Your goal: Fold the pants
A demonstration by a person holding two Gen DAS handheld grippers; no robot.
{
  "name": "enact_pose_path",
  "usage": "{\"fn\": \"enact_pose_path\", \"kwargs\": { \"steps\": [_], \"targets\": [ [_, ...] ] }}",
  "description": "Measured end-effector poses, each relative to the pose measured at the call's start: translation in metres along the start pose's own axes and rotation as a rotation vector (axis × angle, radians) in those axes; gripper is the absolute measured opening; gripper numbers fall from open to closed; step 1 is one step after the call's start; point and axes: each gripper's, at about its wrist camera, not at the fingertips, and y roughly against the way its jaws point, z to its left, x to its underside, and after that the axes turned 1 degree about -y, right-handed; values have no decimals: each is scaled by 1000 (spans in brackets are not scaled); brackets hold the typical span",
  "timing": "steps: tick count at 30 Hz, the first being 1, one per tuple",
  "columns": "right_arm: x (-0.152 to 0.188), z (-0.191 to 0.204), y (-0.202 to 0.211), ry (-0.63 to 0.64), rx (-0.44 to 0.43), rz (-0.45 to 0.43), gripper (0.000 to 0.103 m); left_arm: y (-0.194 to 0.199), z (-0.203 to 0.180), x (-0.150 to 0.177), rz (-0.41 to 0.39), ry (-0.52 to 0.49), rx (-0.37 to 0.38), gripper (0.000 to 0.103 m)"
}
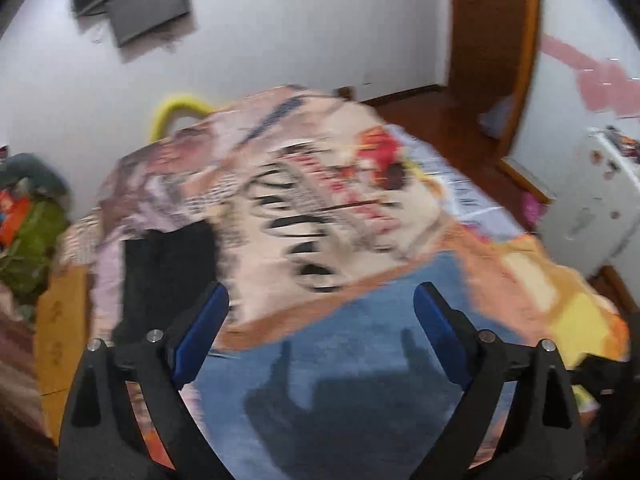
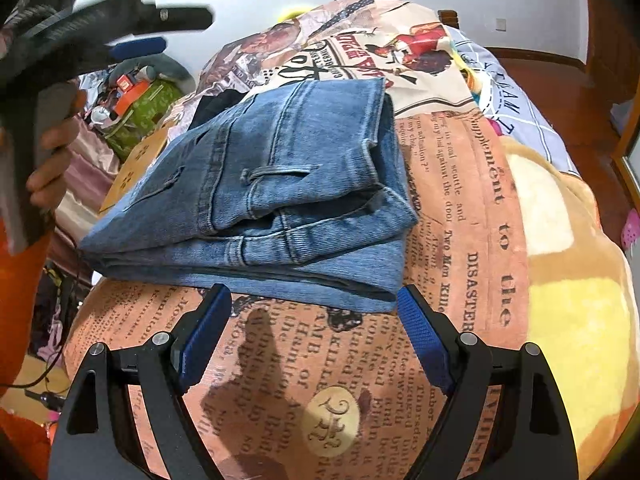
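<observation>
A pair of blue jeans (image 2: pixel 280 196) lies folded in a thick rectangular stack on the newspaper-print bedcover (image 2: pixel 472 216). My right gripper (image 2: pixel 314 300) is open and empty, just in front of the stack's near edge. My left gripper (image 1: pixel 320 300) is open and empty, held above the jeans (image 1: pixel 340 360), which fill the lower part of its blurred view. The left gripper also shows in the right wrist view (image 2: pixel 138 46) at the upper left, raised in a hand.
A black garment (image 1: pixel 160 276) lies on the bed to the left, beyond the jeans. A yellow plush blanket (image 2: pixel 568 320) covers the bed's right side. Clutter with a green box (image 2: pixel 140 116) sits left of the bed. A wooden floor (image 2: pixel 552 80) and a white cabinet (image 1: pixel 592 208) lie to the right.
</observation>
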Motion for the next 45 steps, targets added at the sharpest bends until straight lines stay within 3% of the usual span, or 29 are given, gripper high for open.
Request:
{"fn": "enact_pose_path", "kwargs": {
  "steps": [4, 7, 12, 18, 24, 30, 36, 45],
  "targets": [
    [-2, 6, -5, 2, 16, 23, 85, -38, 54, 9, 70, 38, -113, 95],
    [-6, 8, -10, 3, 25, 35, 85, -66, 84, 21, 136, 63, -150, 95],
    [-12, 11, -19, 6, 57, 64, 85, -109, 112, 45, 235, 69, -170, 95],
    [-24, 10, -26, 0, 103, 80, 85, -140, 117, 73, 334, 4, -170, 96],
    [-44, 10, -36, 23, 143, 73, 85, -132, 138, 99, 310, 40, -108, 98],
    [-54, 15, -38, 13, 115, 32, 84, -112, 153, 134, 335, 104, -44, 99],
    [-48, 21, -34, 36, 122, 26, 84, -75, 148, 162, 322, 149, -24, 98],
    [-39, 20, -5, 29, 139, -31, 84, -23, 120, 194, 317, 242, 97, 96]
  ]
}}
